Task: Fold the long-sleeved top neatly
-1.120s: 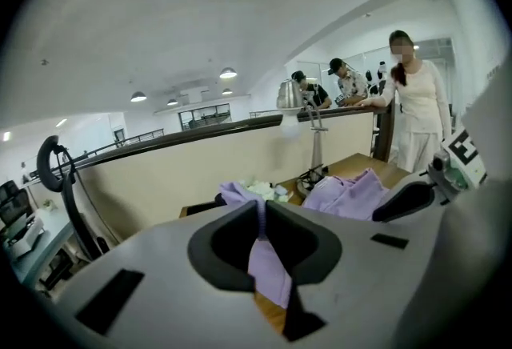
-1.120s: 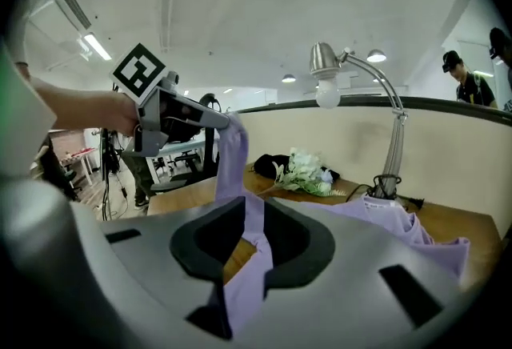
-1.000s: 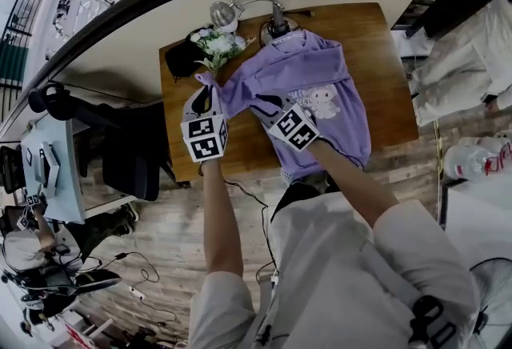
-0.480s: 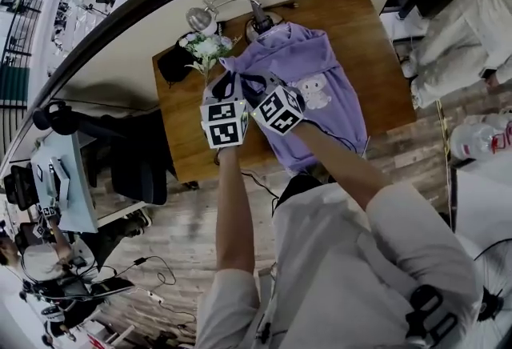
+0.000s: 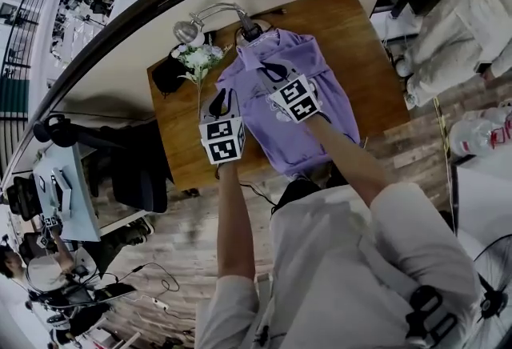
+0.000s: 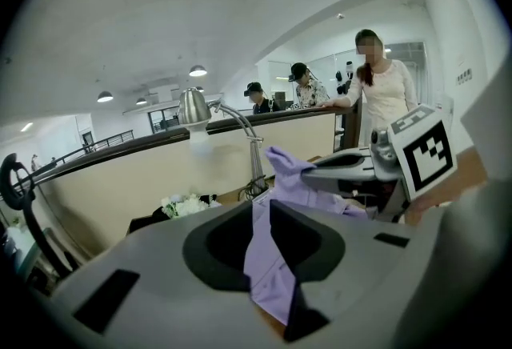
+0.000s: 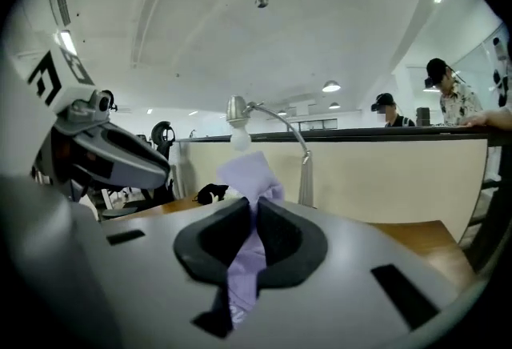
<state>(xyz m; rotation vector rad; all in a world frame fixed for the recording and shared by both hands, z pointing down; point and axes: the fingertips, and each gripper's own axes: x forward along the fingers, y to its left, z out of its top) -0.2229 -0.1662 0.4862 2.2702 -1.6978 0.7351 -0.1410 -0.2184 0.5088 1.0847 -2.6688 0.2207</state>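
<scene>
Head view: high overhead, steeply down on the wooden table (image 5: 364,47). Gripper views: low, close above it, facing the beige half-wall (image 6: 120,195); both share the desk lamp (image 6: 194,107) and purple top (image 6: 268,275).

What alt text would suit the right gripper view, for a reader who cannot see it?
The right tongs, which have just been closing, pinch a bunched fold of the lilac top over a wooden table. Behind them stand a silver desk lamp and a beige low wall.
</scene>
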